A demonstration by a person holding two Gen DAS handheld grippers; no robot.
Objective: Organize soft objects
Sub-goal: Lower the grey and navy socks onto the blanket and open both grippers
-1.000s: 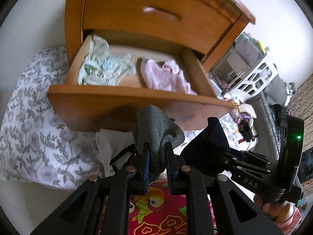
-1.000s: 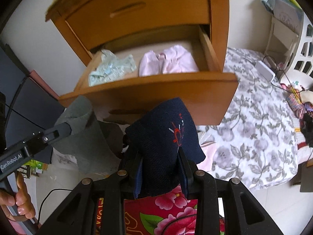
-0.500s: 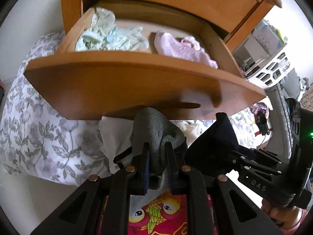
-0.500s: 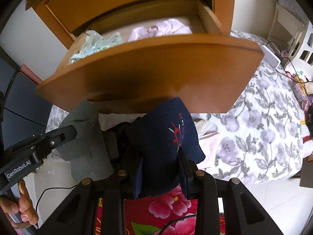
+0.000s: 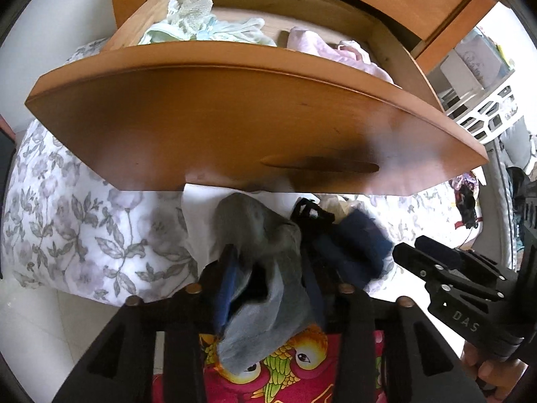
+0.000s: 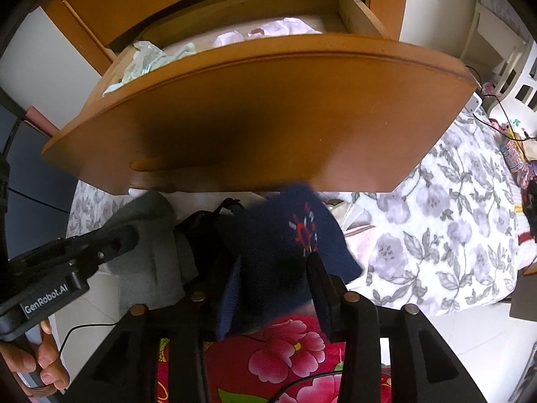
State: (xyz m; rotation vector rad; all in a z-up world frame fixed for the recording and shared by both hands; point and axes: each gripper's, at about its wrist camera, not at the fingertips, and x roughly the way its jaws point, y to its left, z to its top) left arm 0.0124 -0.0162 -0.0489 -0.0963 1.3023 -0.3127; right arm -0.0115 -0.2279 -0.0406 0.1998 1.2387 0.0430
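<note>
The open drawer (image 5: pixel 255 124) fills the upper half of both views, its curved wooden front overhanging your grippers. Inside it lie a pale green garment (image 5: pixel 201 27) on the left and a pink garment (image 5: pixel 335 50) on the right. Below the drawer spreads a floral quilt (image 5: pixel 84 228), white with grey leaves and flowers; a red flowered cloth (image 6: pixel 288 346) shows at the bottom edge of each view.

Your left gripper (image 5: pixel 268 268) points steeply down beneath the drawer front. Its jaws are opening, and the grey sock (image 5: pixel 265 262) hangs between them, draped over the left finger and sagging loosely, no longer pinched.

Your right gripper (image 6: pixel 273 272) points down just beside the left one. Its jaws are opening too, with the navy sock (image 6: pixel 288 238) between them; a small red and white motif marks its upper surface. Whether the pads press it cannot be told.

A black strap (image 6: pixel 208 221) lies between the two socks.
</note>
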